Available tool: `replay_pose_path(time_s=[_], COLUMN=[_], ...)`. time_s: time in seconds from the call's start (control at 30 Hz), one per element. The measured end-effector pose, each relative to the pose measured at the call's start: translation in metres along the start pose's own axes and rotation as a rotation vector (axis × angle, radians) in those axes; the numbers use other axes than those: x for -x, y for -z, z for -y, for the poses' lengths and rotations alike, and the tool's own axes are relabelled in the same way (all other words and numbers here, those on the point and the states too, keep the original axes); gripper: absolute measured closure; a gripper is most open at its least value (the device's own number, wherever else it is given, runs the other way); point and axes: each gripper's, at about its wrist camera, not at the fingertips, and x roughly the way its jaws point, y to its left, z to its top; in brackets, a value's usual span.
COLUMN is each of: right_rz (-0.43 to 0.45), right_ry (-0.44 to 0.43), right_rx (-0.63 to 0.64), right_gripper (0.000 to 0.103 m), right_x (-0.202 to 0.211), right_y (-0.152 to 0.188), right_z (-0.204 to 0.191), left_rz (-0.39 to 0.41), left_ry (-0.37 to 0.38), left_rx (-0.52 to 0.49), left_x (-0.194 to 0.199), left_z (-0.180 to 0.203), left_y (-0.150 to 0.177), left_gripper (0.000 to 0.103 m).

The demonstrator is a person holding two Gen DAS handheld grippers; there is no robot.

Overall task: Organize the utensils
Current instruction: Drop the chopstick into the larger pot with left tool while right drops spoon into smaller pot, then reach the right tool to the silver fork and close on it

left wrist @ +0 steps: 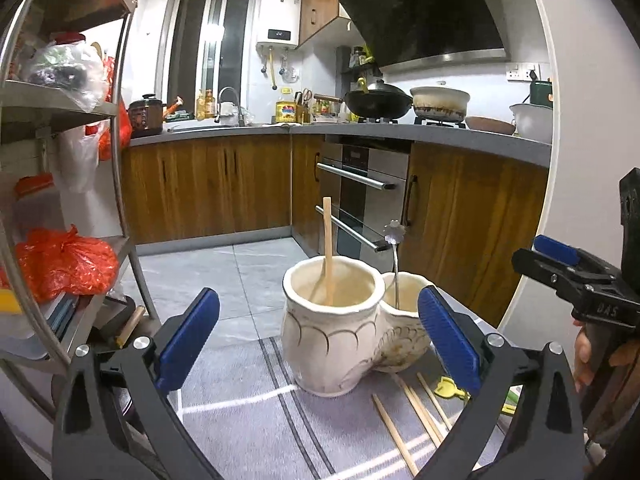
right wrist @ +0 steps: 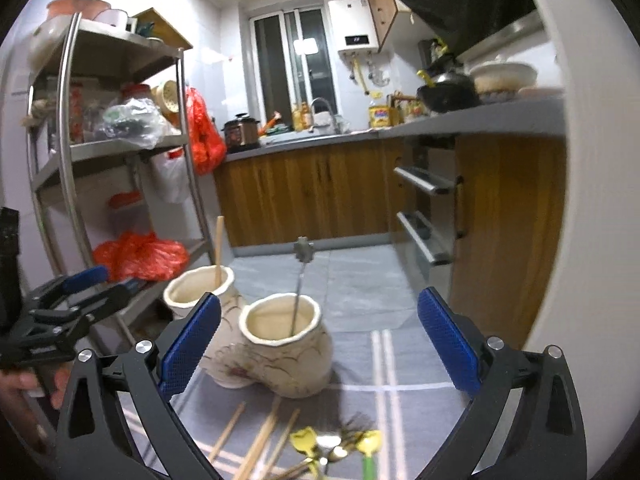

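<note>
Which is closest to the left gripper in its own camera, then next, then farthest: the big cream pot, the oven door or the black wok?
1. big cream pot, right between the left gripper's open fingers.
2. oven door, across the floor, under the counter.
3. black wok, up on the stove behind.

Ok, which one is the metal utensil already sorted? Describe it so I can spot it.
On the grey striped mat stands a cream double pot. One cup holds a wooden chopstick; the other holds the metal utensil, a thin silver stem topped by a flower-shaped end.

Both wrist views look slightly downward, close; both share the twin ceramic holder (left wrist: 332,328) (right wrist: 280,344) and kitchen cabinets (left wrist: 208,188) (right wrist: 304,196).
</note>
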Motion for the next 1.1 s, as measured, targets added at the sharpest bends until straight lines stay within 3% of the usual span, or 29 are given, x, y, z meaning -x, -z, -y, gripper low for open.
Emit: replay_pose_path(time_s=[0.37, 0.77, 1.1], right_rz=[-0.023, -0.143, -0.247], right_ry=[0.044, 0.12, 0.133], right_rx=[-0.097, -0.026, -0.005], right_gripper=[0.005, 0.005, 0.005], right_x=[0.025, 0.013, -0.009], right_y=[0.02, 0.054, 0.072], right_z=[0.023, 0.017, 0.02], left_rz=[-0.027, -0.062, -0.113], left_ry=[0.013, 0.014, 0.003], left_rx=[0.025, -0.006, -0.042], left_x=[0.018, 0.011, 0.002], left_z=[0.008, 0.017, 0.023], left_y=[0.031, 0.053, 0.062], left_gripper=[0.006, 0.006, 0.006])
